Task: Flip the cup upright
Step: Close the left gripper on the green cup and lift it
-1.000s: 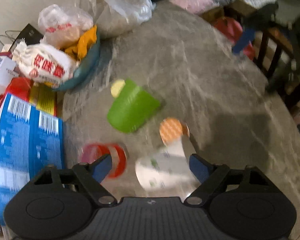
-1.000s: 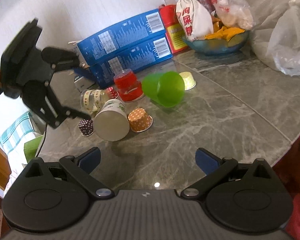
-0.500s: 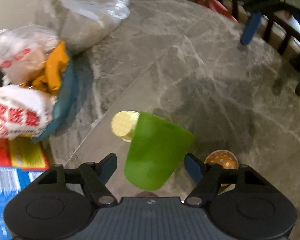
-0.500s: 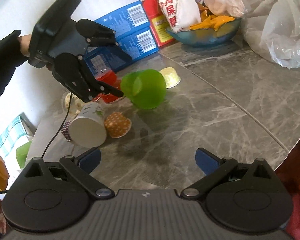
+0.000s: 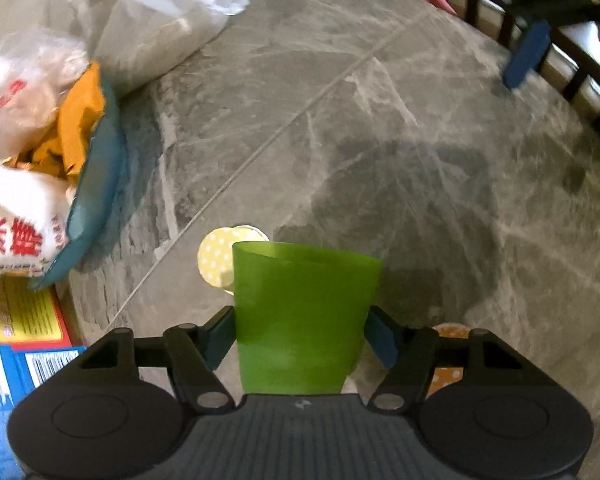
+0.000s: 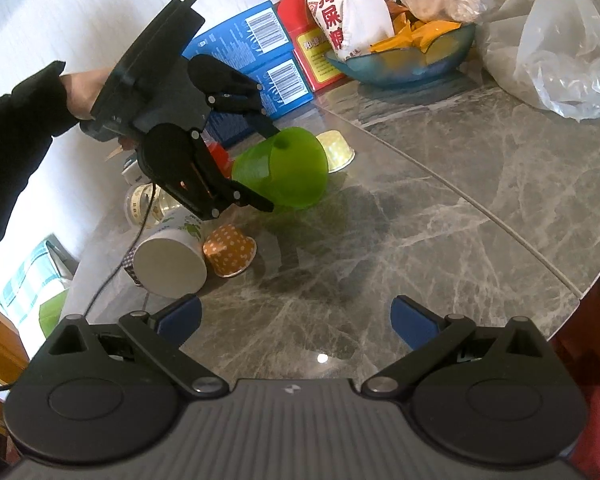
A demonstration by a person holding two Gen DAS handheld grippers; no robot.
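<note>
A green plastic cup [image 5: 300, 316] lies on its side on the grey marble table [image 5: 380, 140], its mouth pointing away from my left gripper [image 5: 300, 336]. The left gripper's blue pads sit against both sides of the cup near its base; it looks shut on the cup. In the right wrist view the left gripper [image 6: 270, 168] straddles the green cup [image 6: 288, 168], which rests tilted on the table. My right gripper [image 6: 296, 318] is open and empty, low over the table's near part.
A yellow dotted paper cup [image 6: 336, 148], an orange dotted one [image 6: 230, 250] and a white paper cup [image 6: 168, 256] lie near the green cup. Blue boxes [image 6: 260, 56], a red box and a blue bowl [image 6: 400, 64] of snack bags stand behind. A plastic bag [image 6: 548, 48] is right.
My left gripper moved forward over the white cup to the green cup and closed its fingers around it. The right gripper stayed nearly still.
</note>
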